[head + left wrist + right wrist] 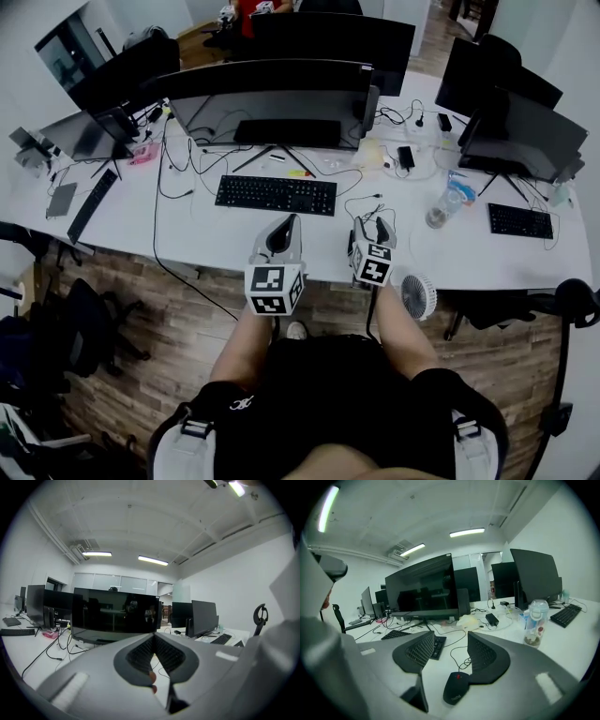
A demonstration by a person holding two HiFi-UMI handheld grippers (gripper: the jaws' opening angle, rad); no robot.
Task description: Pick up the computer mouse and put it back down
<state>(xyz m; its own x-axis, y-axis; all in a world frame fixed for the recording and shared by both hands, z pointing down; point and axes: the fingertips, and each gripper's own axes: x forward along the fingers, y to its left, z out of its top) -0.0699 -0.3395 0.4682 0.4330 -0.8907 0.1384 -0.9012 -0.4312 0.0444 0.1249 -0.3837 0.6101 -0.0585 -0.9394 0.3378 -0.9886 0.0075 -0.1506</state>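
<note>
Findings, placed against the black keyboard (276,194) at the middle of the white desk (187,234).

Your right gripper (370,225) sits off the right end of the keyboard, on the side nearer to you. Its jaws stand wide apart in the right gripper view (451,641). The computer mouse (457,686) lies flat on the desk low between them. It is black with a red scroll wheel, and its cable trails away across the desk. The left jaw is clear of the mouse. The right jaw overlaps its far corner, and whether that pad touches it cannot be made out. Nothing is clamped. In the head view the gripper body covers the mouse.

Your left gripper (286,225) hangs just on the near side of the keyboard, about level with its right half. In its own view the two jaws meet at their tips (153,637), and nothing is held between them.

Also noted: a curved monitor (272,89) stands behind the keyboard. A clear water bottle (448,202) stands well to the keyboard's right. A small fan (418,295) sits at the desk's near edge, right of your right gripper.
</note>
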